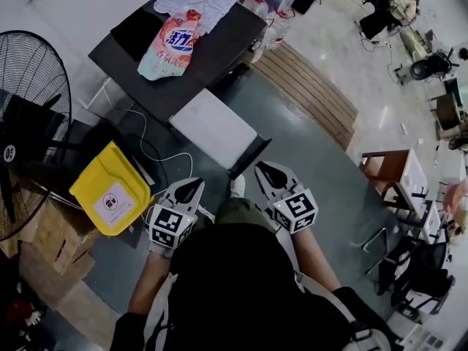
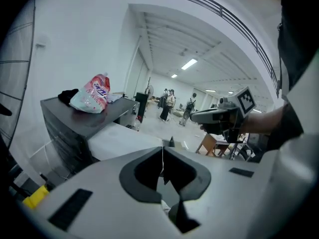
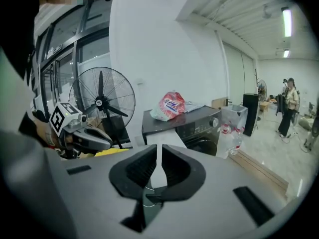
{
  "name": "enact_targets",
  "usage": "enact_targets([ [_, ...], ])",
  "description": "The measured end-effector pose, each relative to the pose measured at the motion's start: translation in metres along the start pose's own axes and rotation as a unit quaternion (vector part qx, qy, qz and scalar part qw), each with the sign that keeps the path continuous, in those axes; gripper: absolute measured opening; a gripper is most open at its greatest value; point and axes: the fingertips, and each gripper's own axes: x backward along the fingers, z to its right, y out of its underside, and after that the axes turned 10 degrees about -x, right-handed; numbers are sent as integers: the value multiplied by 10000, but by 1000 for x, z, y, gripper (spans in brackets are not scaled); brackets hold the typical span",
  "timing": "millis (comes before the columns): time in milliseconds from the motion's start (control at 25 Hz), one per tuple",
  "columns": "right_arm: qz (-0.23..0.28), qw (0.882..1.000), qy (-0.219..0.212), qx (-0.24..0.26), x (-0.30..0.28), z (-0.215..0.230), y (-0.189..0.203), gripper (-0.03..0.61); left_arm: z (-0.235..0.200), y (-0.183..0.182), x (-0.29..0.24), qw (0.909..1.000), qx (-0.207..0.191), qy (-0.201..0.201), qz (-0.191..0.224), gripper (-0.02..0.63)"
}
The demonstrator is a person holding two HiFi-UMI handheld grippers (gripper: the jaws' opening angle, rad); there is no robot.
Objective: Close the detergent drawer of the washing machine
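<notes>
Jutting out of the front of the dark washing machine [image 1: 212, 42], the white detergent drawer [image 1: 213, 129] sits pulled open at centre of the head view, dark end face toward lower right; in the right gripper view the drawer [image 3: 162, 139] shows just above the fingers [image 3: 137, 171], left of the machine's knob [image 3: 215, 121].
Left gripper [image 1: 191, 185] and right gripper [image 1: 267, 170] are side by side below the drawer in the head view, near its end but apart from it, touching nothing; marker cubes face up.
Left gripper view: left gripper [image 2: 162, 153] clenched, fingers [image 2: 144, 176] meet along a thin seam with nothing between; the right gripper [image 2: 219, 116] shows at right of frame.
Right gripper view: right gripper [image 3: 159, 151] clenched too, only a narrow slit between the pads, nothing held; the left gripper [image 3: 84, 136] shows at left of frame.
On top of the machine: pink-and-white detergent bag [image 1: 172, 46], lying flat; white cloth [image 1: 197, 2] behind it; black item [image 1: 135, 31] at the left edge.
Bottles [image 1: 274, 24] stand on the floor at the machine's right side; wooden slatted platform [image 1: 314, 93] runs toward right of frame.
Left of frame: black floor fan [image 1: 29, 123]; yellow container [image 1: 113, 189] with a sticker, tilted, beside the left gripper; cardboard boxes [image 1: 51, 247] below it.
</notes>
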Motion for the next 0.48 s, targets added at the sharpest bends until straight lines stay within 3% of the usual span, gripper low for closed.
enact_targets([
  [480,-832,9965,-3,-64,-10,109,57,39,32,43,-81,9943,457,76,-963,12],
])
